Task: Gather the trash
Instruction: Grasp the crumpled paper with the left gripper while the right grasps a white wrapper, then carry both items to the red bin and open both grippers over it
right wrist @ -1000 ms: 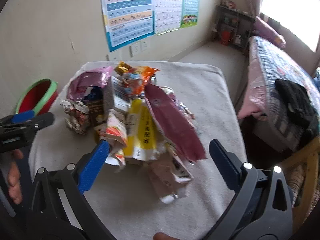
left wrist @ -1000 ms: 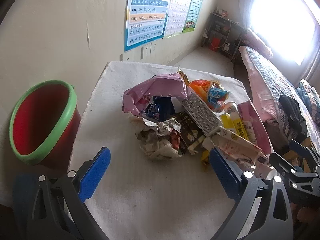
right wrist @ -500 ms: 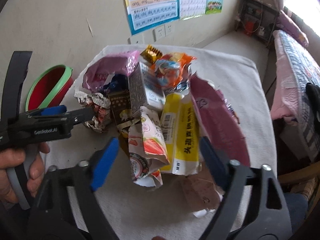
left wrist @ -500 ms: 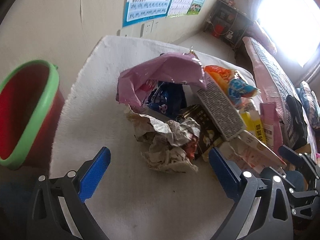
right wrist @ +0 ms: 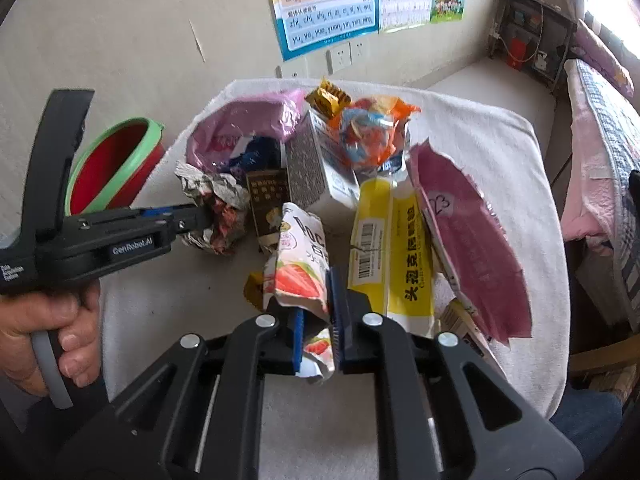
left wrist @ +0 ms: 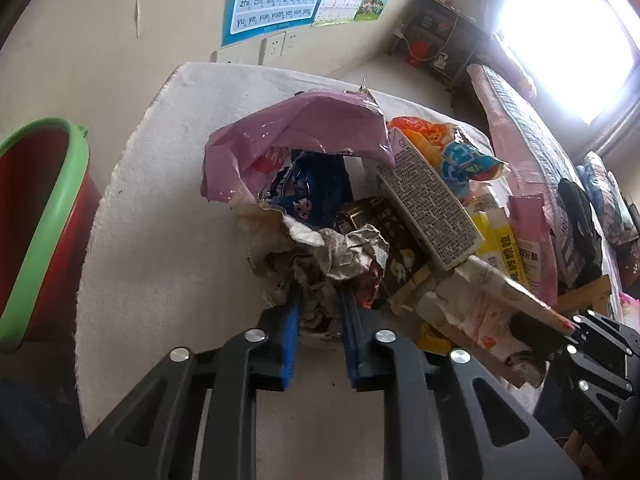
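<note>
A heap of trash lies on a white cloth-covered table [left wrist: 160, 240]. My left gripper [left wrist: 318, 300] is shut on a crumpled paper wrapper [left wrist: 332, 256] at the heap's near left; it also shows in the right wrist view [right wrist: 216, 212]. My right gripper [right wrist: 318, 312] is shut on a white strawberry snack pouch [right wrist: 300, 264], at the heap's near edge. A red bucket with a green rim [left wrist: 36, 216] stands left of the table, also in the right wrist view [right wrist: 112, 164].
The heap holds a pink bag [left wrist: 304, 132], a blue packet [left wrist: 308, 188], a grey printed carton [left wrist: 432, 208], an orange wrapper [right wrist: 372, 132], a yellow packet [right wrist: 392, 256] and a maroon bag [right wrist: 472, 248]. A bed [left wrist: 532, 140] stands to the right.
Both grippers moved forward into the heap and closed, the left on the crumpled paper wrapper and the right on the strawberry pouch.
</note>
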Available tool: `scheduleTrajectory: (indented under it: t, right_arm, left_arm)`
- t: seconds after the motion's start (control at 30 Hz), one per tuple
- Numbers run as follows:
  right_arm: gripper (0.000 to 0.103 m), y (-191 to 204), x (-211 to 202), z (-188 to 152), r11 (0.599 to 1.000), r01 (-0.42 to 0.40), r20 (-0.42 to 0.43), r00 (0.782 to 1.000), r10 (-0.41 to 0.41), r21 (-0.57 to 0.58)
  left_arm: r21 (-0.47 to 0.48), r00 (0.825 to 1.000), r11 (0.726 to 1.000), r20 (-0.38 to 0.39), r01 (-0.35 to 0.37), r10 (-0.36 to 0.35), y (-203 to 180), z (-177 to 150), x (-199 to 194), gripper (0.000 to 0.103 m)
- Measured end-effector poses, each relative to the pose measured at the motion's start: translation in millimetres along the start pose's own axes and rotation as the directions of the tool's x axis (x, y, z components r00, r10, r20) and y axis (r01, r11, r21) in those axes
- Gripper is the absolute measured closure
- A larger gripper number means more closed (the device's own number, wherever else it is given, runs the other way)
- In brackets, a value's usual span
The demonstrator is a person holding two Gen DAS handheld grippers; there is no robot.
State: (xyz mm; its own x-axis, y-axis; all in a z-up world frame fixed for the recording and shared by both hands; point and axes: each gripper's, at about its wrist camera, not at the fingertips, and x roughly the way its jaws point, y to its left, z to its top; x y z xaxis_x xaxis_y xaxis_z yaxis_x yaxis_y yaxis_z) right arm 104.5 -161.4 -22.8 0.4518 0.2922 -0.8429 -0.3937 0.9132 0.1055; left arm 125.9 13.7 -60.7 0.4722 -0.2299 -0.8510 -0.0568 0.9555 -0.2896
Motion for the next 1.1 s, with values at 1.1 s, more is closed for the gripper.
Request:
scheduleTrajectory:
  t: [1.1]
  right_arm:
    - [0.091, 148, -52, 90, 0.957, -0.175, 0.218, 0.949, 0.226, -0.230]
  left_arm:
    - [-0.198, 0.953, 0.972, 0.248, -0.126, 0.174, 131, 8, -178, 0.093]
